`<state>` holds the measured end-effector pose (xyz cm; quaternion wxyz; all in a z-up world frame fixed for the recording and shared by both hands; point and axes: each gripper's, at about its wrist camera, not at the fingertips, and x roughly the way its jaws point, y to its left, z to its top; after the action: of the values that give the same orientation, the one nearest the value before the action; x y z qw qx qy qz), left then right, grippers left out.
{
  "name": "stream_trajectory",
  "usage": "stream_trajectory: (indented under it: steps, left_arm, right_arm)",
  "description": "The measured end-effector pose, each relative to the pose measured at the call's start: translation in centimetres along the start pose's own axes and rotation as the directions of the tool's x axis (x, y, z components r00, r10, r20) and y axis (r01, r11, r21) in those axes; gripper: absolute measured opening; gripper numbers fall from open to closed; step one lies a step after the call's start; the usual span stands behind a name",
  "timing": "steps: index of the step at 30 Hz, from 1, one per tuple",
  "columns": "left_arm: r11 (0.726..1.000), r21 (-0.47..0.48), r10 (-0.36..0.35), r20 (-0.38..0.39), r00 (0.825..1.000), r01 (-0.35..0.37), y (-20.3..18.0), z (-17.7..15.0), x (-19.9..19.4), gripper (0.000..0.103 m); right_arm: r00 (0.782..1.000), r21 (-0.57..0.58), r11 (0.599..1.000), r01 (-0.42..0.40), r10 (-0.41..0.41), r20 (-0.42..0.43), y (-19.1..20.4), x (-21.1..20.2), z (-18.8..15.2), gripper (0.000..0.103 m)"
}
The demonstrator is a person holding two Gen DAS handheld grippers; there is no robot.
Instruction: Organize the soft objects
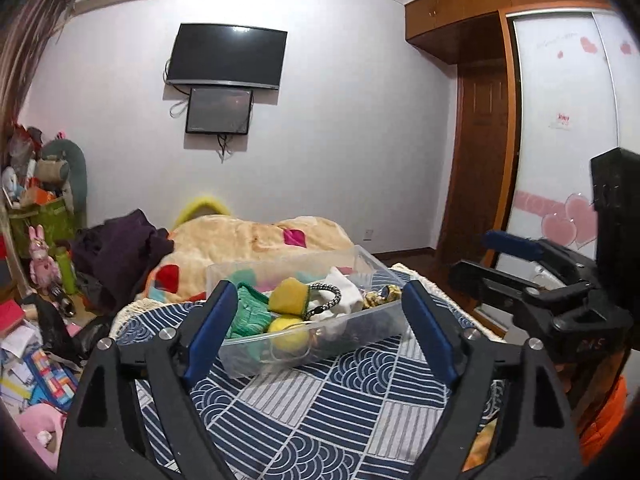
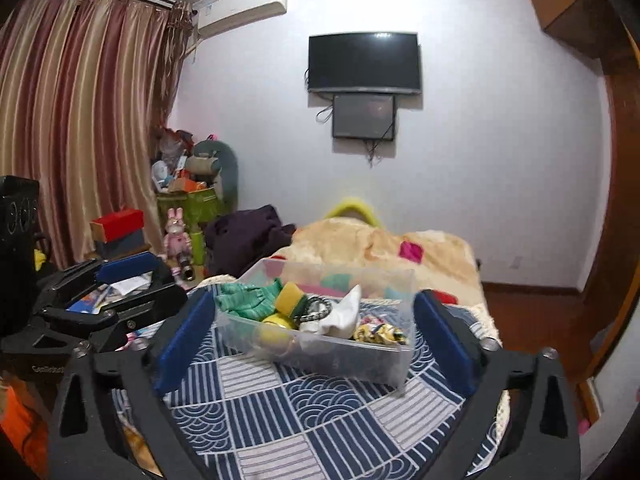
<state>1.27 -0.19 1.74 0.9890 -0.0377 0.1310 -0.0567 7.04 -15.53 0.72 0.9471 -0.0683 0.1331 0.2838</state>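
Observation:
A clear plastic bin stands on the blue and white patterned cloth. In it lie a green knit cloth, a yellow-green sponge, a yellow ball, a white cloth, a braided cord and a yellow patterned item. My left gripper is open and empty, held short of the bin. My right gripper is open and empty too. Each gripper shows at the side of the other's view.
A beige blanket and dark clothes lie on the bed behind the bin. Toys, boxes and papers crowd the left side. A wardrobe stands at the right.

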Motion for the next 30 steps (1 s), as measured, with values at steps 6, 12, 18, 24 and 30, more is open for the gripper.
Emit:
stream_trajectory:
  steps: [6, 12, 18, 24, 30]
  left_arm:
    - [0.999, 0.014, 0.036, 0.025, 0.999, -0.037, -0.4, -0.8, -0.8, 0.092]
    - [0.999, 0.006, 0.034, 0.023, 0.999, -0.035, 0.0, -1.3, -0.7, 0.095]
    - [0.999, 0.005, 0.034, 0.017, 0.999, -0.034, 0.1, -1.7, -0.4, 0.095]
    - [1.000, 0.007, 0.027, 0.009, 1.000, -0.027, 0.1, -1.9, -0.2, 0.095]
    - [1.000, 0.005, 0.024, 0.009, 1.000, -0.024, 0.1, -1.8, -0.2, 0.095]
  right_arm:
    - [1.000, -0.003, 1.000, 0.012, -0.012, 0.025, 0.5, -0.4, -0.7, 0.103]
    - [0.999, 0.029, 0.999, 0.016, -0.017, 0.033, 0.2, -0.8, -1.8, 0.103]
    - [0.999, 0.055, 0.998, 0.015, -0.017, 0.033, -0.5, -0.9, -2.3, 0.103]
    - [0.999, 0.057, 0.998, 0.017, -0.019, 0.029, -0.7, -0.9, -2.5, 0.103]
    - [0.999, 0.066, 0.998, 0.013, -0.015, 0.030, -1.1, -1.0, -2.5, 0.103]
